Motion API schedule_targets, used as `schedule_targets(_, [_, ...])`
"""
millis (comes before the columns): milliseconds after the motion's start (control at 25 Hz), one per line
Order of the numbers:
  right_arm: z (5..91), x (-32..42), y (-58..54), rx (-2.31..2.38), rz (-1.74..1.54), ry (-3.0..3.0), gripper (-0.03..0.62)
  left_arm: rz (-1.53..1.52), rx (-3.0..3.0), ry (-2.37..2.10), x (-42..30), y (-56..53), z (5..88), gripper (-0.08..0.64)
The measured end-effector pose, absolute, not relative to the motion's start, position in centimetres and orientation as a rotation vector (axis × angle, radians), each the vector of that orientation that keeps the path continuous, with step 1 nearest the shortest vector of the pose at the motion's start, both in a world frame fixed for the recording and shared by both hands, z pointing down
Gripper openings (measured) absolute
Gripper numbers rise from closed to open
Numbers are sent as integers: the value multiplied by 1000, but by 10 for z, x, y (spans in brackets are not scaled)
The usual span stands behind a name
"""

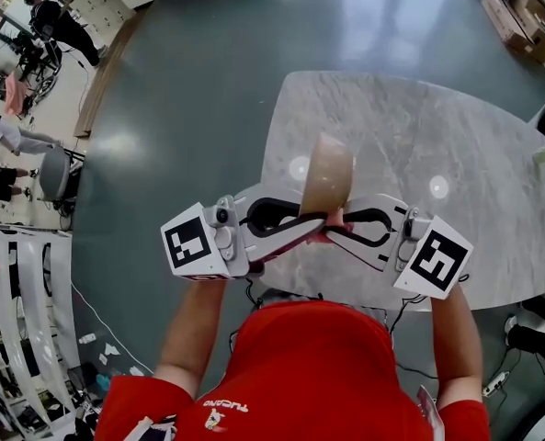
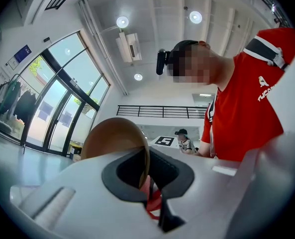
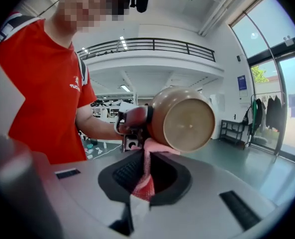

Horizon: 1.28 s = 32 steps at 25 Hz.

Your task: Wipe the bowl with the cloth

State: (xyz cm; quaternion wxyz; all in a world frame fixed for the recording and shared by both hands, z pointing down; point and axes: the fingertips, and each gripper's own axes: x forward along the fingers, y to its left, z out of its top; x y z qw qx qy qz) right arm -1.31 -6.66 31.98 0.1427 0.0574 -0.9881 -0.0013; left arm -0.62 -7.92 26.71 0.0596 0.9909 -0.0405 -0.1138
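A tan bowl (image 1: 327, 173) is held up on edge above the near side of the marble table (image 1: 437, 127). My left gripper (image 1: 298, 222) is shut on the bowl's rim, which the left gripper view shows as a thin edge (image 2: 146, 163) running down between the jaws. My right gripper (image 1: 334, 224) is shut on a red and white cloth (image 3: 145, 176). The cloth's top presses against the bowl (image 3: 184, 118) near its lower rim. In the right gripper view the bowl's flat base faces the camera. The two grippers meet tip to tip under the bowl.
The table carries nothing else that I can see. Grey floor lies to its left and beyond it. Chairs, racks and people (image 1: 56, 21) stand at the far left. Cardboard boxes (image 1: 520, 16) sit at the top right. Cables trail on the floor near my feet.
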Motion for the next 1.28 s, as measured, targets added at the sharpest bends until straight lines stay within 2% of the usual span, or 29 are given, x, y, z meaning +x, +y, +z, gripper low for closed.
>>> schedule_targets(600, [295,-18,-50,82,110,-2958,20,-273,3008,-173,-12,-89,282,14])
schedule_targets(960, [261,2,-68,161,195,-3114,19,-200,3039,-187,-5,-92,294,14])
schedule_targets(1280, [264,-6,-77,248,159,-3060,20,-182,3040,-181,-12,-85,299,14])
